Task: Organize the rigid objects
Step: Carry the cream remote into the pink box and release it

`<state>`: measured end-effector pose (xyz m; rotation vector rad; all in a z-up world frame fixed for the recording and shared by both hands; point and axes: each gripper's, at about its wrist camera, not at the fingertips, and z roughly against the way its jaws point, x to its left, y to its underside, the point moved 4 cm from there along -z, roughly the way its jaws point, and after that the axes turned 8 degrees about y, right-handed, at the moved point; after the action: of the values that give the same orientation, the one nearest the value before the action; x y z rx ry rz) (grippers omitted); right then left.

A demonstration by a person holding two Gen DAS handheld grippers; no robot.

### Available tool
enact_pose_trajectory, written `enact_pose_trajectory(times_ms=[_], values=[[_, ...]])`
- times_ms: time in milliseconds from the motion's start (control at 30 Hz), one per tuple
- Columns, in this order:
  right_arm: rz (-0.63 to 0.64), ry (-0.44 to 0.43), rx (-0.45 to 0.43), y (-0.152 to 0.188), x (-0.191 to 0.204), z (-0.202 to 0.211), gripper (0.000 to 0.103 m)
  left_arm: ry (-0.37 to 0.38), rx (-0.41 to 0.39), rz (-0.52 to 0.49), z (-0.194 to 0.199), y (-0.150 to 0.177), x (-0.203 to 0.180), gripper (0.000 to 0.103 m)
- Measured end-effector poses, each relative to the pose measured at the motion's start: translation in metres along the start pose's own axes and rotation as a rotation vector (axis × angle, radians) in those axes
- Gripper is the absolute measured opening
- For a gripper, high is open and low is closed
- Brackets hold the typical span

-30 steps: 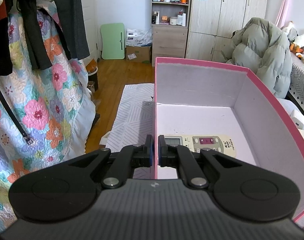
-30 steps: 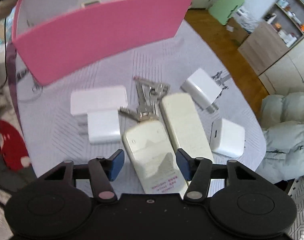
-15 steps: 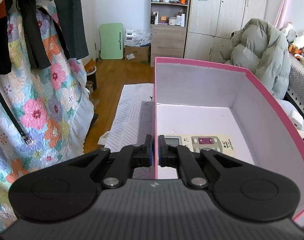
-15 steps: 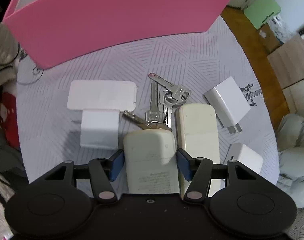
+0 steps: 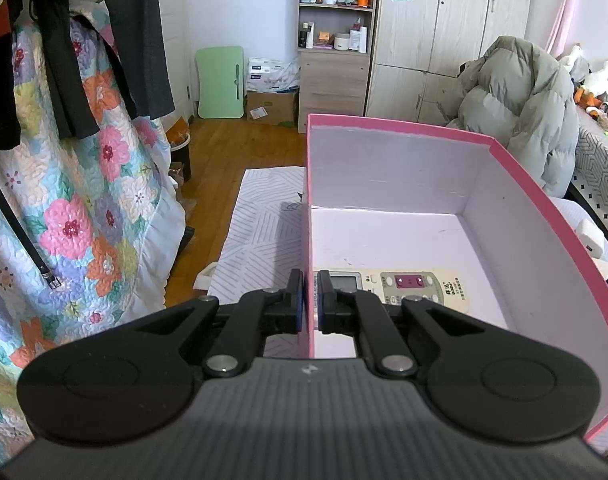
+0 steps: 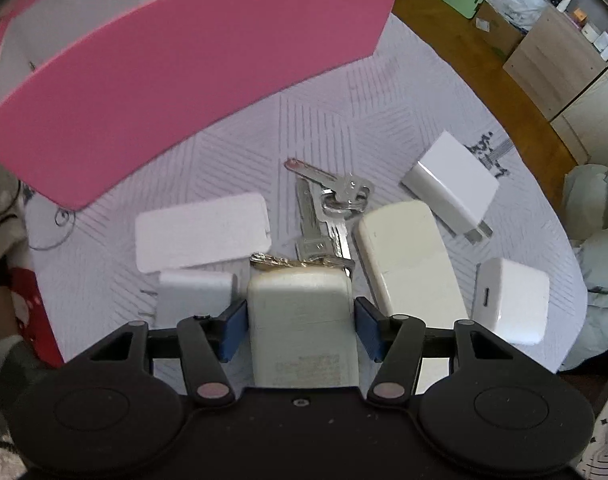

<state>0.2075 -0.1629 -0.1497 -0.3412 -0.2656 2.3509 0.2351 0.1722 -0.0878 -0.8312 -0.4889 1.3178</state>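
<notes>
My left gripper (image 5: pixel 309 300) is shut on the left wall of the pink box (image 5: pixel 309 216). A cream remote control (image 5: pixel 408 285) lies face up on the box floor. In the right wrist view the pink box (image 6: pixel 192 64) stands at the back. My right gripper (image 6: pixel 300 320) straddles a cream remote (image 6: pixel 300 320) lying face down, its blue pads (image 6: pixel 234 328) close beside the remote's sides with slight gaps. A second cream remote (image 6: pixel 408 256), a bunch of keys (image 6: pixel 328 208), white chargers (image 6: pixel 450 178) (image 6: pixel 512 296) (image 6: pixel 194 292) and a white card (image 6: pixel 202 230) lie around it.
The objects lie on a striped lilac cloth (image 6: pixel 312 120) over a table. A floral quilt (image 5: pixel 64 208) hangs at the left. A grey puffer jacket (image 5: pixel 516 104) lies at the back right. Wooden floor (image 5: pixel 232 148) and cabinets stand beyond.
My right gripper has come down and forward over the face-down remote, which now sits between its pads. The left gripper keeps its hold on the box wall.
</notes>
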Motion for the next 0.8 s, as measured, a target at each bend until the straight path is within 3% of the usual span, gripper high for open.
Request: enact_pose_trajectory(times_ms=[200, 300, 467, 567, 800], values=[[-0.09, -0.015, -0.019, 0.004, -0.007, 0.0, 0.063, 0.004, -0.001, 0.004, -0.001, 0.0, 0.0, 0.006], [-0.134, 0.021, -0.043, 0.006, -0.007, 0.009, 0.063, 0.008, -0.001, 0.01, -0.001, 0.0, 0.001, 0.006], [-0.199, 0.053, -0.169, 0.0, -0.012, 0.055, 0.062, 0.0, 0.003, 0.003, -0.001, 0.0, 0.0, 0.006], [-0.252, -0.007, -0.242, -0.006, -0.012, 0.076, 0.062, 0.001, 0.009, 0.011, -0.001, 0.001, 0.001, 0.006], [-0.21, 0.037, -0.385, -0.033, 0.005, 0.12, 0.061, 0.002, 0.01, 0.012, -0.001, 0.001, 0.001, 0.006]])
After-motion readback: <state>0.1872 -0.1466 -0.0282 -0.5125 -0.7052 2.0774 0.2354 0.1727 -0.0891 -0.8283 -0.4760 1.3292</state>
